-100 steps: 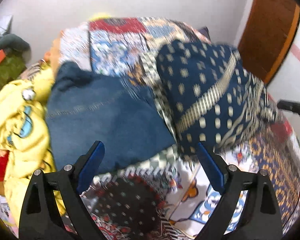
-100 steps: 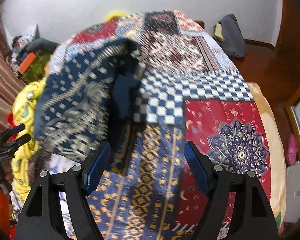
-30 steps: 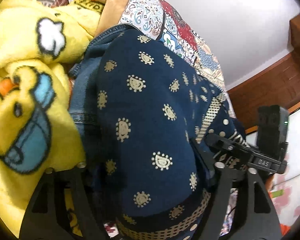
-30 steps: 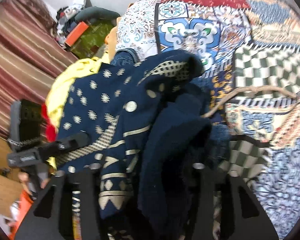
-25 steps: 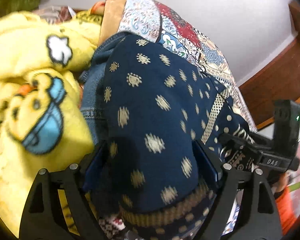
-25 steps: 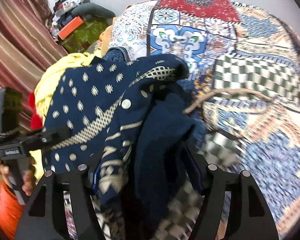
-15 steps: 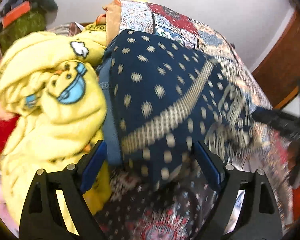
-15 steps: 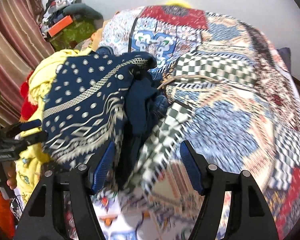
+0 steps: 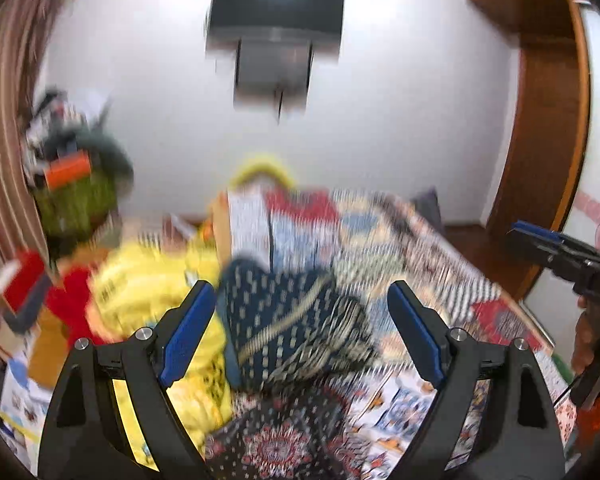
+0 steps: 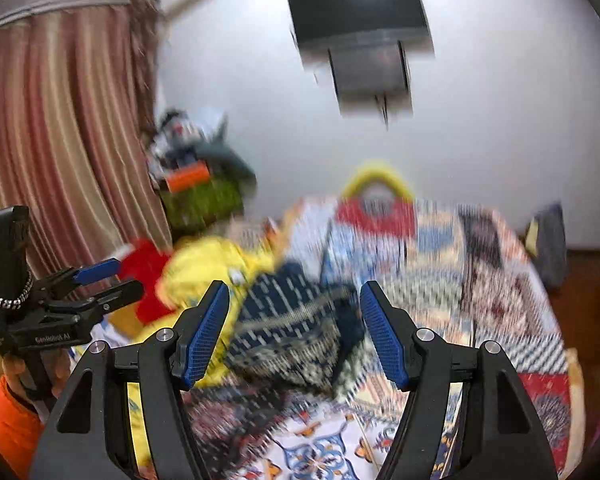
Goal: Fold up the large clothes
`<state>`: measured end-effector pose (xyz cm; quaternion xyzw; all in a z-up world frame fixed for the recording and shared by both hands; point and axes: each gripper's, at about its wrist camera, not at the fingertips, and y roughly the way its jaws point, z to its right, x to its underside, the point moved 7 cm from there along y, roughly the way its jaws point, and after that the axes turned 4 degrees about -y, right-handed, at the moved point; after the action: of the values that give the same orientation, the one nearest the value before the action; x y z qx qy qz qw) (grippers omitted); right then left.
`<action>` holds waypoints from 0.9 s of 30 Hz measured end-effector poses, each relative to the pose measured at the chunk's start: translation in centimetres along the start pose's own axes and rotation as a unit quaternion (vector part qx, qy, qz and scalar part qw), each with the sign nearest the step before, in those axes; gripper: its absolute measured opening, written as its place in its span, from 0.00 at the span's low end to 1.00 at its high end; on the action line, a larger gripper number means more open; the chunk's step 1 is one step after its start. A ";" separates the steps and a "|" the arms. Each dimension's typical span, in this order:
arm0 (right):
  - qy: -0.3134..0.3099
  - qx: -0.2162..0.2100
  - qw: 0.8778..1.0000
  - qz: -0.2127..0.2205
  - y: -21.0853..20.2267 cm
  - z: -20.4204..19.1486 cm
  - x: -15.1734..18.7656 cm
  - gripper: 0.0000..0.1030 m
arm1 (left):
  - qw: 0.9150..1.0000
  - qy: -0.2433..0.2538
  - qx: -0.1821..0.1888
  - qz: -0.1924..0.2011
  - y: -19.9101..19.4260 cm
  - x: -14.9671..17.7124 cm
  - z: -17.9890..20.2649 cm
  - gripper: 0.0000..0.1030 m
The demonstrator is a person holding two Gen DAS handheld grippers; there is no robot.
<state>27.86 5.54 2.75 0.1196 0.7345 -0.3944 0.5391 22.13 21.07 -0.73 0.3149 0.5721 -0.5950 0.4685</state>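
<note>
My left claw (image 9: 300, 332) hangs above the bed with its blue-padded fingers spread wide and nothing between them; my right claw (image 10: 296, 334) is likewise spread and holds nothing. The navy patterned garment (image 9: 288, 332) lies on the bed's patchwork cover (image 9: 384, 240), apart from both claws; it is a dark blue cloth dotted with small pale motifs, crossed on a slant by a cream band of fine checks, and fringed along its lower edge with a busier cream and navy print; it sits as a rounded, bunched heap rather than a flat sheet, though blur keeps me from telling how its folds run. From the right wrist the same garment (image 10: 296, 320) shows its slanted band and a darker plain blue fold on its right side. Just beside it on the left, touching it, is a yellow plush blanket (image 9: 152, 292); a red cloth (image 9: 68, 300) lies further left. The cover under the heap is a jumble of red, blue, white and checked patches. A dark screen (image 9: 276, 8) is mounted on the white wall; a striped curtain (image 10: 60, 140) hangs at the left; a wooden door frame (image 9: 540, 140) stands at the right. My left claw also appears at the left edge of the right wrist view (image 10: 104, 278), fingers apart.
</note>
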 end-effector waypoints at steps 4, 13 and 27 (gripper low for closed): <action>-0.013 -0.006 0.997 0.070 -5.0 -2.9 -1.9 0.62 | 0.997 0.011 0.006 0.071 -5.7 -1.5 2.7 0.86; -0.035 0.016 0.989 0.142 -10.3 -6.8 -1.7 0.62 | 0.987 0.020 -0.025 0.158 -13.3 -0.7 4.7 0.86; -0.034 0.083 0.987 0.134 -9.9 -6.2 -0.7 1.00 | 0.987 0.000 -0.042 0.156 -13.7 0.9 4.5 0.99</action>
<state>17.88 3.56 8.45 0.2482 0.6576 -0.3819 0.6001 9.90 15.24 4.37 0.3807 0.5402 -0.4901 0.5684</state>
